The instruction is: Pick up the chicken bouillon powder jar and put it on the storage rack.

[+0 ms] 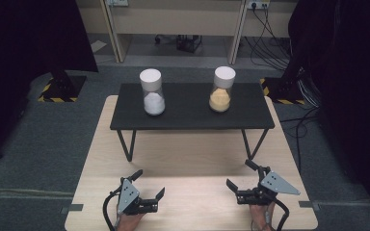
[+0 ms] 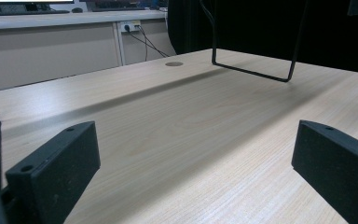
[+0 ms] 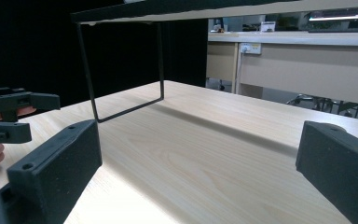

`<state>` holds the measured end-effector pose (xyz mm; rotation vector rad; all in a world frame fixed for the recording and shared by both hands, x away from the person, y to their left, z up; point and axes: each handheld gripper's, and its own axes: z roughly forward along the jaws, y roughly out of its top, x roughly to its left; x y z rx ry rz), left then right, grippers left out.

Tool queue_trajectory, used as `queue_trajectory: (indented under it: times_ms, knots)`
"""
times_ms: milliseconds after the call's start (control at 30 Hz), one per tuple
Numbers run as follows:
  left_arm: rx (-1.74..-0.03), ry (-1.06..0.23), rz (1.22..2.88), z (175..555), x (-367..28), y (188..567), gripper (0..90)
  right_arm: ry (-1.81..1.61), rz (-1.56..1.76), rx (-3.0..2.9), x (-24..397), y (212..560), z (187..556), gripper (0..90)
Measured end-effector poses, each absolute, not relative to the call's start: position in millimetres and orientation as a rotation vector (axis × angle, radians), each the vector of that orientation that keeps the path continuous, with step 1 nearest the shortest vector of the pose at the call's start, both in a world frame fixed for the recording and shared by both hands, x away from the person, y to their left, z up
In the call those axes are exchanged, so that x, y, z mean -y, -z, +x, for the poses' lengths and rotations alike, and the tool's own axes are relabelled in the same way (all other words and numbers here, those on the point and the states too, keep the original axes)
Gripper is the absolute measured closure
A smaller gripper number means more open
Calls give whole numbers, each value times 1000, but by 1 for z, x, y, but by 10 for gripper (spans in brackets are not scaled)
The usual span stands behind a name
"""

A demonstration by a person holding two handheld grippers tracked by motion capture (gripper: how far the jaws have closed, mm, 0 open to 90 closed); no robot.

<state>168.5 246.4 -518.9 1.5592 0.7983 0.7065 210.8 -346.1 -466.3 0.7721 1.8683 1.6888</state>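
while both jars stand upright on the shelf (image 1: 188,120) | white jar (image 1: 152,91) left, yellow jar (image 1: 221,89) right | left gripper (image 1: 148,186), right gripper (image 1: 240,174) agape, empty

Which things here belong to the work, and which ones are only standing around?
Belong to the work:
jar of white powder
jar of yellow powder
black raised shelf
left hand-held gripper, open
right hand-held gripper, open

Only standing around:
cables on the floor
wall sockets
striped stand bases
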Motion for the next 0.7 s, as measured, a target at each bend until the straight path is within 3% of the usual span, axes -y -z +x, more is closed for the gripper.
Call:
queue_trajectory:
  times_ms: [700]
  knots:
    - [-795, -707, 1553, 168, -247, 520, 0, -1661, 779, -1888, 344, 468, 213, 1]
